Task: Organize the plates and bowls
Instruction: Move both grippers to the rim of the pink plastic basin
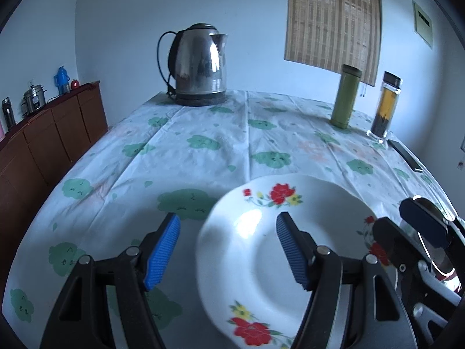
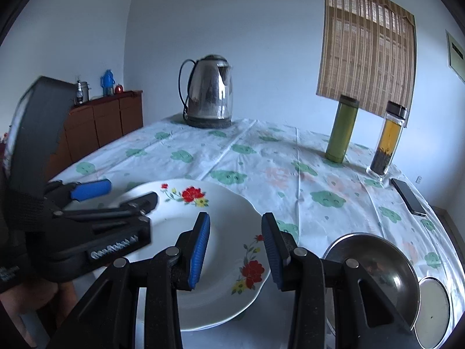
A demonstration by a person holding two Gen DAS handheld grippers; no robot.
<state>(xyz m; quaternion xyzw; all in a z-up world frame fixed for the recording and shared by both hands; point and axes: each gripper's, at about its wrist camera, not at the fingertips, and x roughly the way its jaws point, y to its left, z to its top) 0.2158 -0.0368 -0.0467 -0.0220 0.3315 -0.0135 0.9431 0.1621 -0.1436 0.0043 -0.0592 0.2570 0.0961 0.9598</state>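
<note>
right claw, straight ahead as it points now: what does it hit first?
Probably the flowered plate. The right claw hangs open just above its right rim, fingers aimed across it toward the far table. If it clears the rim, only tablecloth lies ahead. Depth is unclear.

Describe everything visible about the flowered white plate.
The flowered white plate is a deep, wide-rimmed dish, glossy like glazed ceramic, with red and yellow flower sprigs spaced around its rim. It lies flat and upright on the cloud-print tablecloth, near the table's front edge, and looks empty. Another white rim seems to show just beneath it. Both tongs hover open above it, left tongs and right tongs; contact cannot be confirmed. A steel bowl sits to its right.
</note>
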